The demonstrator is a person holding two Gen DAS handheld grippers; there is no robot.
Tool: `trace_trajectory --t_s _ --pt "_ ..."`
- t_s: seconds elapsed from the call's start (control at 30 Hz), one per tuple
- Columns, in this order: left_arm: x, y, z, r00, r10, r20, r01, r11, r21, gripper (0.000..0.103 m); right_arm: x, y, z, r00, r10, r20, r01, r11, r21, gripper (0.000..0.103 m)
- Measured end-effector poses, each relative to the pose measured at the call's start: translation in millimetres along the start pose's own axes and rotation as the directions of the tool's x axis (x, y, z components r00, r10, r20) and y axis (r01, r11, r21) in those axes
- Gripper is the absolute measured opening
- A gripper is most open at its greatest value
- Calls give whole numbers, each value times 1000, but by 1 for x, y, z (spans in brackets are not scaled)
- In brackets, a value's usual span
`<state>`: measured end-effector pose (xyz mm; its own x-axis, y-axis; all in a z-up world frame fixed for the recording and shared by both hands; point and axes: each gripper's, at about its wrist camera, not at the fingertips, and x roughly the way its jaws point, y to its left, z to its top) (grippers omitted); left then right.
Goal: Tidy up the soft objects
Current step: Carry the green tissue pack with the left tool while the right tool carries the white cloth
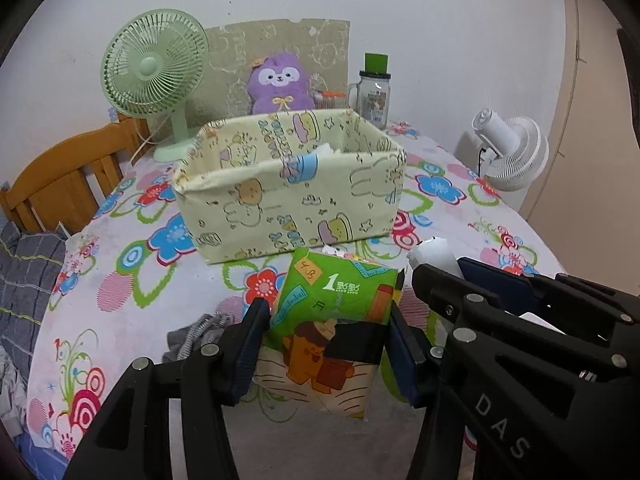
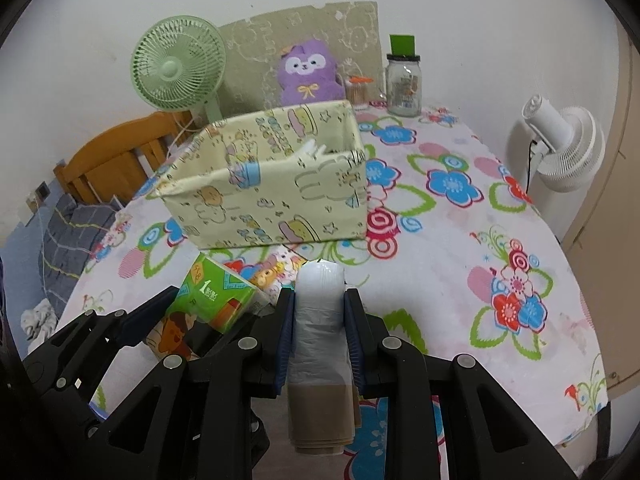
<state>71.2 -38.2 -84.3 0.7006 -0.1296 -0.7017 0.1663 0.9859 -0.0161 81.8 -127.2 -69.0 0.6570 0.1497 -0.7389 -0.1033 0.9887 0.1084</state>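
Left tool (image 1: 328, 344) pinches the green tissue pack (image 1: 332, 320), right tool (image 2: 320, 332) pinches the white bag roll (image 2: 320, 320), both near the cream box (image 1: 292, 184) on the worktop (image 1: 460, 220).

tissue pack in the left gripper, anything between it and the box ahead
Nothing visible. The left gripper holds the tissue pack just short of the box, with only bare tablecloth between. The box's near wall rises above the pack, so it probably needs lifting over the rim.
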Motion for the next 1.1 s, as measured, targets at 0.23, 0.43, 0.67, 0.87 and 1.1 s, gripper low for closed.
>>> trace_trajectory --t_s 0.23,0.43,0.67,0.87,1.1 --pt "-14 -1 16 999 19 31 -19 1000 0 58 -13 2 15 999 8 37 -8 1000 -13 28" --pt "-21 2 29 998 24 51 -23 1000 -12 58 -23 6 30 998 11 64 -9 1000 -30 28" --pt "-26 4 49 996 33 79 -33 999 -9 58 -27 6 50 995 18 94 -16 1000 -27 28" --pt "-24 7 66 994 38 101 -37 999 -14 58 -26 6 66 993 22 119 -18 999 -30 28" --pt "-15 12 84 993 35 108 -33 999 -23 58 -17 7 86 991 17 133 -13 999 -35 28"
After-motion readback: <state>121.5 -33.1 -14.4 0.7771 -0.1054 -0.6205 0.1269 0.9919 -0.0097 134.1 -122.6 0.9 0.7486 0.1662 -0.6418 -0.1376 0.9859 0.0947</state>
